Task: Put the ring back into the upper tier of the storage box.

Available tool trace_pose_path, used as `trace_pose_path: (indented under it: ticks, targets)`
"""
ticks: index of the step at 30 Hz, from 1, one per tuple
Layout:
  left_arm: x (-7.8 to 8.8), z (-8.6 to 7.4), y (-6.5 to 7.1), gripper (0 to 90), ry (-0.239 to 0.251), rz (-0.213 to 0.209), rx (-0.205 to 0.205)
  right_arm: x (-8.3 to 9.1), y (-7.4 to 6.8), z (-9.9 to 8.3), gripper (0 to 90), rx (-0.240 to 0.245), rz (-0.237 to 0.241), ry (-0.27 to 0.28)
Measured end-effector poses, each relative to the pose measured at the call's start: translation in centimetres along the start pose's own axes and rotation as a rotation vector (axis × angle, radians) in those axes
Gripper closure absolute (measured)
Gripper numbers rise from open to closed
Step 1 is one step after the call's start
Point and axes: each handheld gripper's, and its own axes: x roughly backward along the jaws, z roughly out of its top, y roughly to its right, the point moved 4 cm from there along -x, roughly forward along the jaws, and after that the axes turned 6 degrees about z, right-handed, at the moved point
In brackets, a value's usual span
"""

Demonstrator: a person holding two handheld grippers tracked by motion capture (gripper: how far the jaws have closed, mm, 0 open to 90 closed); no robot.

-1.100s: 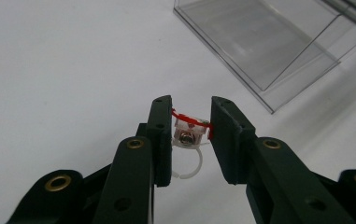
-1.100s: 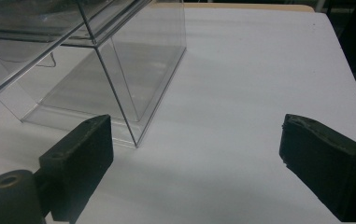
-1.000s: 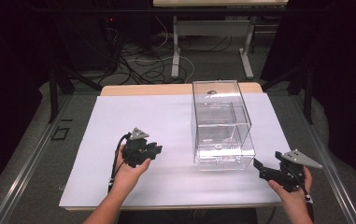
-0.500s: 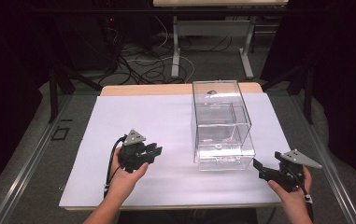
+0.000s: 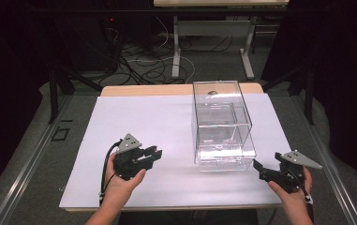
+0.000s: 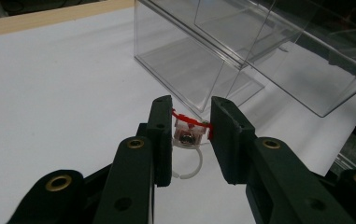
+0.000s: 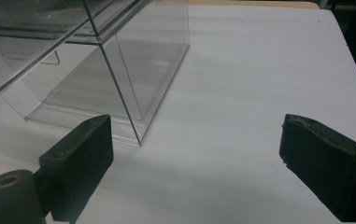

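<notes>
Left gripper view puts the left tool (image 6: 191, 135) up close: its two black jaws are clamped on a small ring (image 6: 188, 140), a pale plastic band with a boxy top and a red strip across it. The band hangs below the pads, clear of the white sheet. From the high view the same left tool (image 5: 153, 152) sits in the person's left hand (image 5: 122, 180), off to the left of the clear plastic box (image 5: 220, 126) and pointing toward it, with bare sheet between.

The right tool (image 7: 194, 154) stands wide open with nothing between its jaws; it rests just off the box's near right corner, not touching it.

The box stands on the right half of the table (image 5: 167, 129), its open compartments facing the person.

My judgement on risks: the ring is held only by its small top, so a slight twist or a knock against the box's edge could pop it out of the grip. The thin transparent walls are hard to see, which makes such a knock likely. The box looks light, so a push could slide it unless the right tool steadies it.

No brand, label or readable writing appears on the ring, box or tools.
</notes>
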Motion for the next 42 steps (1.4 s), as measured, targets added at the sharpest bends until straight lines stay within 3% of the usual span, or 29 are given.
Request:
trace_pose_path:
  ticks: [9,22,37,42]
  targets:
    - [1.0,0.1,0.8,70.8,0.046,-0.020,0.018,0.1,-0.1,0.0,9.6,0.013,0.005,-0.014]
    - [1.6,0.9,2.4,70.9,0.078,-0.053,-0.012,0.1,-0.2,0.0,9.5,0.032,0.003,0.000]
    - [1.9,3.0,4.1,71.0,0.095,-0.109,-0.017,0.0,-0.2,0.1,4.1,0.024,0.004,-0.003]
    - [2.0,4.0,4.5,71.1,0.103,-0.104,-0.032,0.1,-0.3,0.1,1.9,0.021,0.002,-0.009]
